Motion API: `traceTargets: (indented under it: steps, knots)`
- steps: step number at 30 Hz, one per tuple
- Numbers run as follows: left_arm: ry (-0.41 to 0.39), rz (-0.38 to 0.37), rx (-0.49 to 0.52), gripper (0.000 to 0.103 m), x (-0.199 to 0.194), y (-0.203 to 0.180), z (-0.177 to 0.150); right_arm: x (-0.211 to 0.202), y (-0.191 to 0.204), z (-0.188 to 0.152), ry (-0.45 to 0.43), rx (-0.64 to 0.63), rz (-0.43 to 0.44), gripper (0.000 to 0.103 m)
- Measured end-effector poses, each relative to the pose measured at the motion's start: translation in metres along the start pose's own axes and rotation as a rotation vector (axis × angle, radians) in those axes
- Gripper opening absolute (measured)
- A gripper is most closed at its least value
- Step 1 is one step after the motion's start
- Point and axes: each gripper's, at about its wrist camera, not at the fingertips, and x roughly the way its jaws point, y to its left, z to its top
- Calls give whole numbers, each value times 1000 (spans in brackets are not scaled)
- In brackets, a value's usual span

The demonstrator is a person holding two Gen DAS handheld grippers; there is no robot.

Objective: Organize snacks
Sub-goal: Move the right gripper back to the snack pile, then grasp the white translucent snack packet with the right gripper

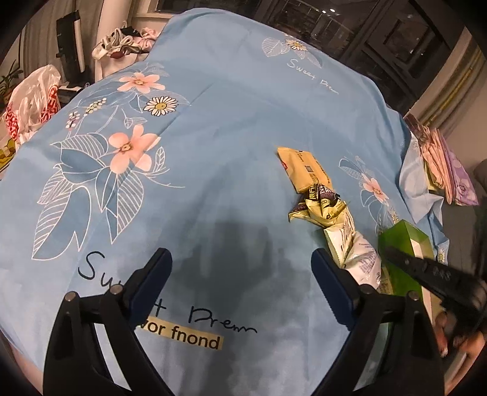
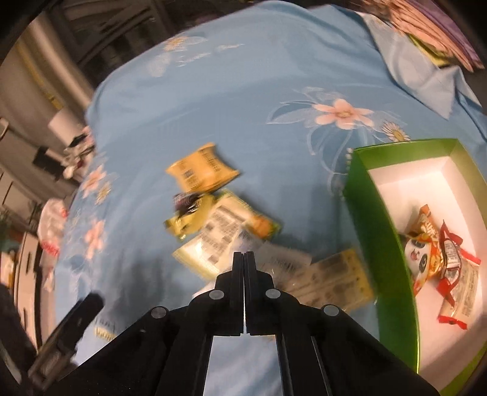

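Note:
Several snack packets lie in a row on the blue floral sheet [image 1: 213, 121]: a yellow packet [image 1: 304, 170] [image 2: 201, 170], a crumpled dark and gold packet [image 1: 319, 204] [image 2: 188, 213], a pale green packet [image 1: 356, 252] [image 2: 219, 240] and a flat yellow packet [image 2: 334, 280]. My right gripper [image 2: 244, 256] [image 1: 392, 254] is shut, its tips pinched on the pale green packet's white edge; the view is blurred. To the right stands an open green box [image 2: 374, 213] [image 1: 408, 243], holding a panda packet [image 2: 420, 252] and a red packet [image 2: 456, 268]. My left gripper [image 1: 242, 256] stands open over bare sheet.
Folded pink and purple cloths [image 1: 441, 164] [image 2: 426, 27] are piled at the sheet's far right edge. A white and red plastic bag [image 1: 33, 103] and clutter sit beyond the left edge. A hand [image 1: 456, 344] holds the right gripper at the lower right.

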Motion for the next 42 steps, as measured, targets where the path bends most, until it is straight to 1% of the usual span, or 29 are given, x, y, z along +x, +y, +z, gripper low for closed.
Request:
traceTargets:
  steps: [3,6,7,9,10,11,12,13,15,17,19,20,21,22,23,25,26,27,30,33,35,37,38,39,40,41,42]
  knots:
    - [12,-8,-11,92,4,-1,0,3,-2,-4,30,2,52,1]
    - [35,-20,-14,89,9,-6,0,4,-15,-6,46,71,87,2]
    - [47,-33,-8,87,11,-9,0,2,-18,-6,38,78,87,2]
    - [58,-52,12,85,13,-15,-2,-2,-22,-4,28,78,42,12]
    - [59,-52,18,84,14,-17,-3,-5,-22,-5,17,71,26,28]
    - [59,-48,21,82,15,-19,-3,-7,-23,-6,-1,65,18,51]
    - [60,-45,23,81,16,-21,-3,-8,-26,-7,-25,75,23,63]
    - [65,-44,29,78,17,-23,-4,-7,-29,-7,-34,94,33,78]
    - [77,-47,45,74,20,-27,-6,0,-34,-4,-28,132,61,78]
    - [85,-42,62,68,23,-31,-7,11,-35,-1,-9,137,89,78]
    - [94,-33,67,65,28,-33,-8,27,-35,-1,26,143,99,78]
    - [98,-30,67,64,30,-34,-8,34,-34,-2,37,141,102,76]
    - [103,-28,68,63,32,-35,-8,42,-33,-4,46,134,101,74]
    - [106,-24,68,62,33,-35,-8,50,-31,-6,59,116,92,64]
    - [109,-15,68,61,34,-35,-9,54,-28,-7,58,90,74,52]
    - [103,-7,74,61,34,-35,-10,52,-21,-8,32,49,21,49]
    - [100,-7,83,61,33,-35,-11,51,-17,-9,40,34,30,46]
    - [101,-3,90,61,31,-35,-12,48,-13,-10,48,9,71,44]
    - [98,-21,77,61,23,-28,-11,40,3,-16,77,-43,154,43]
    - [105,-50,39,61,18,-20,-9,32,17,-24,93,-103,186,43]
    - [113,-63,17,61,16,-15,-8,33,23,-32,153,-133,222,43]
    - [121,-60,-3,61,14,-12,-8,35,27,-37,180,-160,239,43]
    - [125,-61,-11,61,13,-11,-9,34,28,-37,171,-169,232,43]
    - [131,-66,-18,61,13,-11,-10,28,28,-37,137,-180,212,43]
    - [141,-81,-24,61,11,-12,-11,23,28,-36,114,-184,202,47]
    - [147,-93,-27,61,10,-13,-11,20,25,-34,98,-184,200,56]
    - [153,-109,-27,61,8,-14,-12,15,22,-32,85,-174,207,59]
